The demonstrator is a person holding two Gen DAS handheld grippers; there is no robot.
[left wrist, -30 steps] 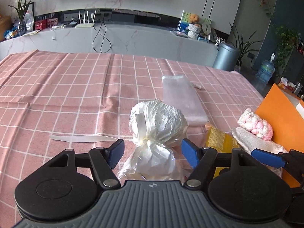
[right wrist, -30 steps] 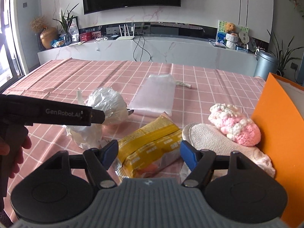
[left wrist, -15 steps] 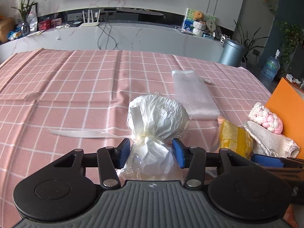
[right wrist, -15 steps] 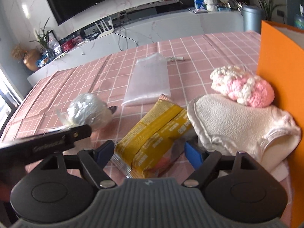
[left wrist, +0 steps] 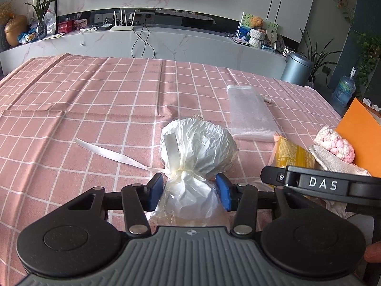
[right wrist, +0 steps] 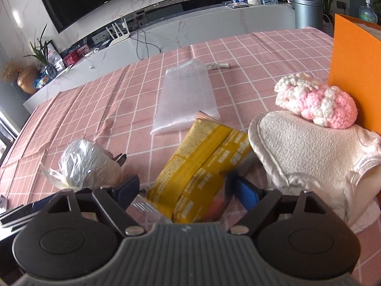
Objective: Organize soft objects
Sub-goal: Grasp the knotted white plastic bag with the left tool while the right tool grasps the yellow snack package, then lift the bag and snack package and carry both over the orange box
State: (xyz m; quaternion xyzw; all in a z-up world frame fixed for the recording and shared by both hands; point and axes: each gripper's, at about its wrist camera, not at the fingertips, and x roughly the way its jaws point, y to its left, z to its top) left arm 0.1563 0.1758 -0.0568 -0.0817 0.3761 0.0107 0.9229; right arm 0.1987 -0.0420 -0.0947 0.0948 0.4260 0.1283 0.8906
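Note:
A white plastic bag (left wrist: 197, 143) tied with a cream ribbon (left wrist: 107, 152) lies on the pink checked tablecloth (left wrist: 95, 100). My left gripper (left wrist: 189, 190) is shut on its crumpled tail just below the knot. Right of it lies a yellow snack packet (right wrist: 204, 157), whose near end sits between the wide jaws of my right gripper (right wrist: 188, 188). The blue pads stand beside the packet without squeezing it. A cream cloth (right wrist: 309, 157) lies further right with a pink and white knitted ball (right wrist: 319, 102) on it. In the right wrist view the bag (right wrist: 88, 164) is at the left.
A flat clear bubble pouch (left wrist: 250, 109) lies beyond the bag and packet, with a small white stick behind it. An upright orange box wall (right wrist: 352, 71) stands at the right edge against the cloth. The right gripper's black body (left wrist: 321, 183) reaches in close beside the left one.
The left jaws closed from wide apart onto the bag's tail. The right gripper rolled, crept closer to the yellow packet, and its jaws spread a little wider.

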